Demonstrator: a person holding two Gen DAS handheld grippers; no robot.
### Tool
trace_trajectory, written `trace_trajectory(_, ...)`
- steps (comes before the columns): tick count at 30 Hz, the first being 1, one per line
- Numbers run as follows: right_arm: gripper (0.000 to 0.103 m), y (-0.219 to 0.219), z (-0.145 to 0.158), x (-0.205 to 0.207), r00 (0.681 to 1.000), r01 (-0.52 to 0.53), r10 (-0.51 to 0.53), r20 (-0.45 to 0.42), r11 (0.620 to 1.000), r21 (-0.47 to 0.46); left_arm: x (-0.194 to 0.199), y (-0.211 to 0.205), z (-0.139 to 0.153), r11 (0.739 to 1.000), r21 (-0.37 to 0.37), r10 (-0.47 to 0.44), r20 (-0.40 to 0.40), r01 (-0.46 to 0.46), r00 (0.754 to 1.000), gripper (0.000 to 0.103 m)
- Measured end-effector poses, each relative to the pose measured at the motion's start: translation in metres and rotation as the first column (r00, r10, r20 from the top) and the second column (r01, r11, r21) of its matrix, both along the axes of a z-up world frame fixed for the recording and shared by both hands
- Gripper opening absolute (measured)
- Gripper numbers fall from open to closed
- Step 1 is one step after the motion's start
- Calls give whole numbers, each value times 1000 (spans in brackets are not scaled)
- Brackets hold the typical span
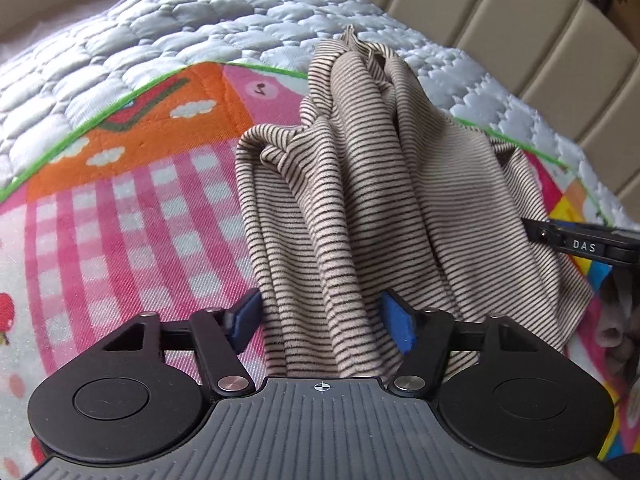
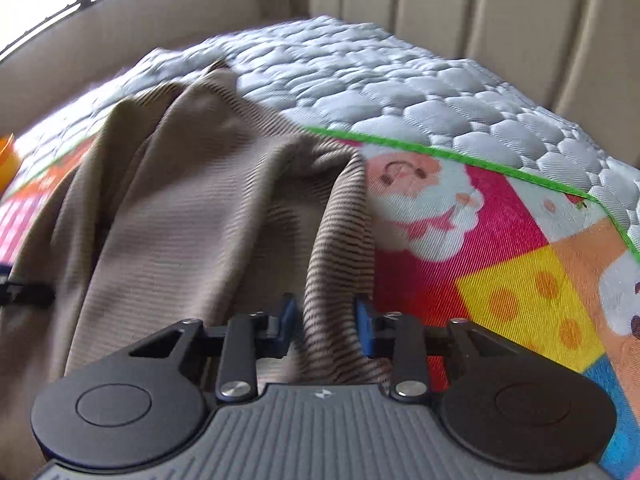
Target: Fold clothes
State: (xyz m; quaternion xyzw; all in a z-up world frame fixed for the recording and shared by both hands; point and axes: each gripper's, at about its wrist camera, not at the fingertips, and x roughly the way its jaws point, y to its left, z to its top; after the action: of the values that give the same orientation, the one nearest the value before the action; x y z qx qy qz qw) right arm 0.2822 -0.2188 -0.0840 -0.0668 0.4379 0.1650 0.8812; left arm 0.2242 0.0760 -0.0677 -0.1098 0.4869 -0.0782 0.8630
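A beige garment with thin dark stripes [image 1: 360, 200] lies bunched in long folds on a colourful play mat [image 1: 120, 220]. My left gripper [image 1: 322, 320] has its blue pads on either side of a thick fold of the garment and is shut on it. In the right wrist view the same garment [image 2: 192, 200] spreads to the left, and my right gripper [image 2: 326, 320] is shut on a narrow striped fold [image 2: 340, 260]. The right gripper's black finger [image 1: 580, 242] shows at the right edge of the left wrist view, against the garment.
The play mat [image 2: 500, 260] lies on a white quilted mattress [image 2: 400, 92]. A beige padded headboard [image 1: 500, 20] stands behind it. An orange object [image 2: 6, 156] sits at the left edge. Other cloth [image 1: 616, 332] lies at the right edge.
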Motion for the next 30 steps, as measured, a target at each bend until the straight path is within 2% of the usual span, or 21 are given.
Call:
trace_trajectory(2, 28, -1, 3, -19, 998, -57, 56, -13, 998, -41, -5, -5, 1, 1000, 20, -6, -13, 6, 1000, 46)
trace_trajectory(5, 26, -9, 7, -50, 993, -105, 101, -56, 992, -64, -24, -10, 1, 1000, 9, -27, -50, 27, 998, 41)
trace_trajectory(8, 26, -20, 8, -79, 986, -146, 138, -90, 986, -86, -49, -15, 2, 998, -29, -58, -108, 55, 992, 41)
trace_trajectory(15, 27, -27, 17, -116, 959, -247, 232, -165, 966, -79, -100, -20, 12, 990, -45, -136, -142, 131, 980, 45)
trace_trajectory(16, 28, -26, 17, -118, 957, -256, 240, -164, 963, -84, -101, -14, 17, 993, -60, -109, -126, 102, 986, 54)
trace_trajectory(17, 28, -26, 16, -119, 958, -254, 238, -160, 964, -85, -103, -10, 22, 995, -73, -81, -106, 74, 991, 73)
trace_trajectory(19, 31, -27, 14, -120, 962, -241, 228, -153, 968, -72, -106, -5, 33, 995, -92, -35, -57, 30, 998, 95)
trace_trajectory(23, 37, -30, 12, -119, 967, -220, 214, -138, 975, -33, -113, -21, 53, 995, -85, -49, 51, 53, 997, 103)
trace_trajectory(25, 40, -33, 11, -119, 969, -212, 209, -130, 977, -12, -115, -32, 59, 995, -74, -64, 90, 71, 994, 103)
trace_trajectory(27, 41, -35, 11, -120, 971, -204, 203, -123, 979, 6, -108, -43, 45, 997, -55, -59, 35, 61, 998, 103)
trace_trajectory(28, 41, -36, 11, -120, 973, -199, 200, -119, 980, 14, -105, -48, 37, 997, -47, -60, 7, 60, 998, 97)
trace_trajectory(29, 41, -38, 11, -120, 974, -195, 196, -117, 981, 23, -102, -51, 28, 997, -44, -67, -23, 66, 998, 73)
trace_trajectory(30, 42, -39, 11, -120, 974, -190, 192, -117, 981, 32, -100, -54, 19, 997, -31, -74, -43, 73, 996, 62)
